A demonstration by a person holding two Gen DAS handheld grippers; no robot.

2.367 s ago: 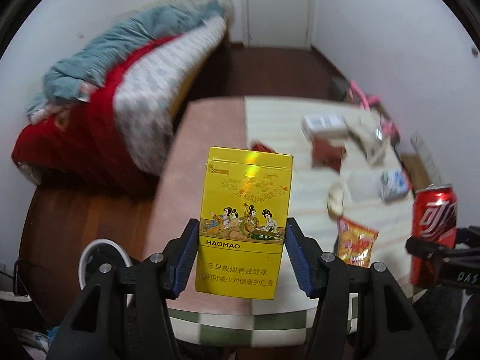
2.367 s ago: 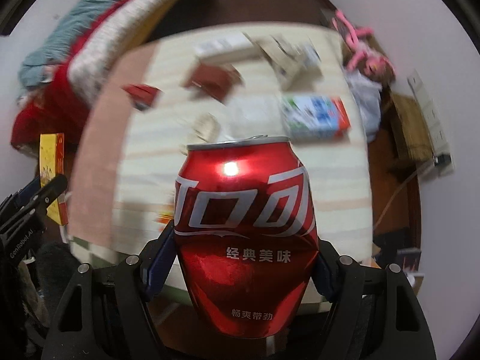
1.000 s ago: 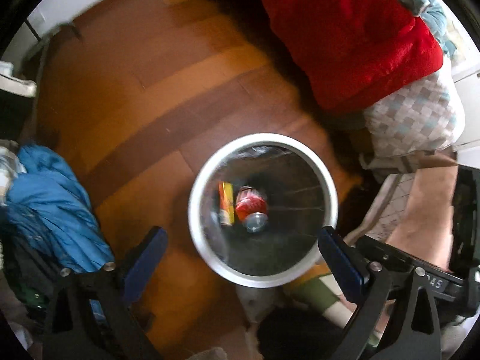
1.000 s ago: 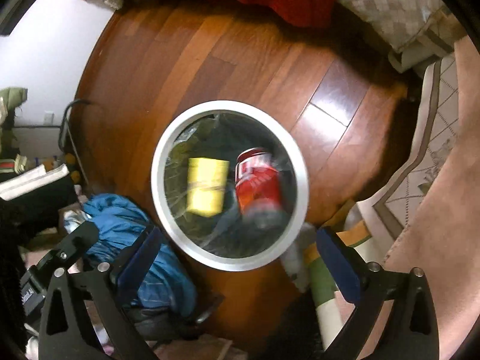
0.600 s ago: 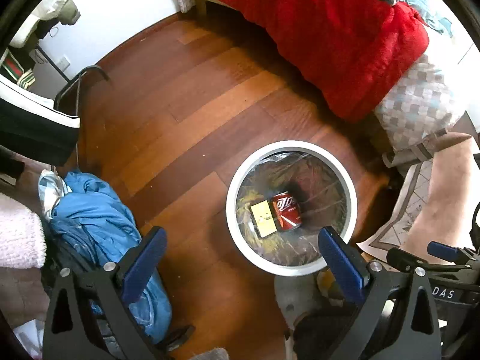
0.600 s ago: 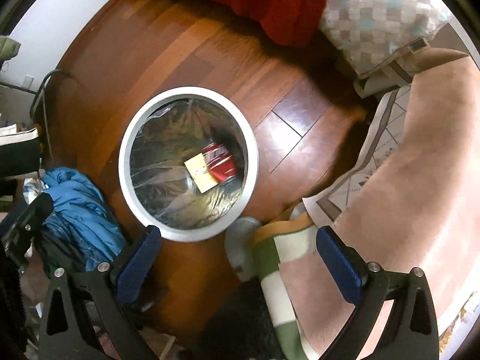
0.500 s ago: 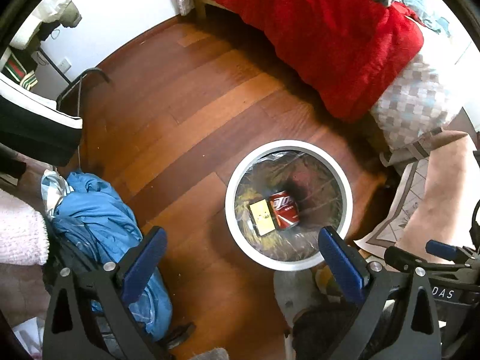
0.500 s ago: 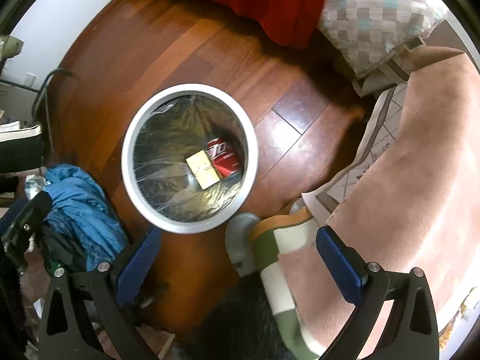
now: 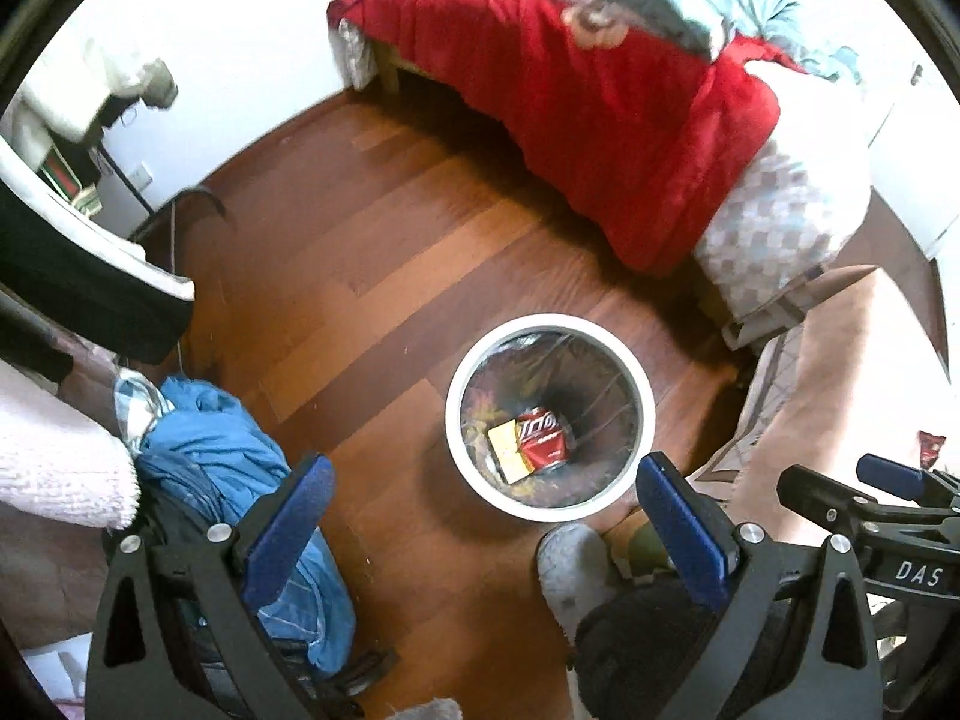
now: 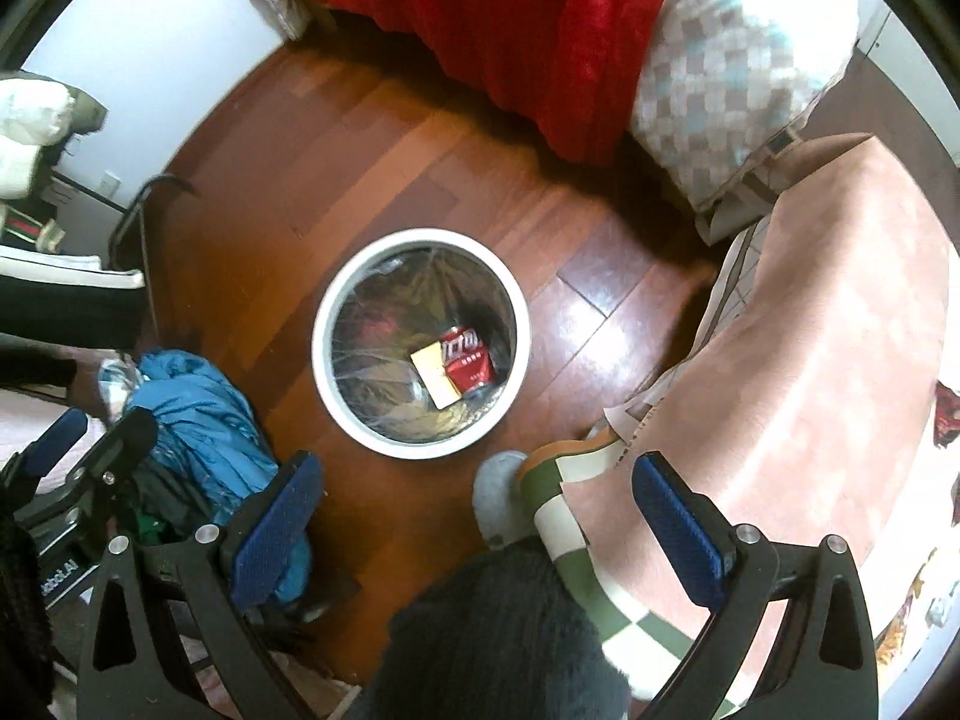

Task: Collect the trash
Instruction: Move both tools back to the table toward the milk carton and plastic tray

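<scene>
A white-rimmed round trash bin (image 9: pixel 456 402) stands on the wood floor; it also shows in the right wrist view (image 10: pixel 324 324). Inside it lie a red cola can (image 9: pixel 542 433) (image 10: pixel 467 359) and a yellow cigarette pack (image 9: pixel 506 446) (image 10: pixel 437 378), side by side. My left gripper (image 9: pixel 480 510) is open and empty, high above the bin. My right gripper (image 10: pixel 474 501) is open and empty, also well above the bin. The right gripper shows at the right edge of the left wrist view (image 9: pixel 870 498).
A bed with a red blanket (image 9: pixel 600 90) and checked quilt (image 10: pixel 720 72) is behind the bin. A table with a pink cloth (image 10: pixel 810 360) is to the right. Blue clothes (image 9: pixel 228 462) lie on the floor at left. A grey slipper (image 10: pixel 498 498) is near the bin.
Both grippers let go of the yellow pack and the cola can, which now lie in the bin. Since then both grippers have risen higher, so the bin looks smaller.
</scene>
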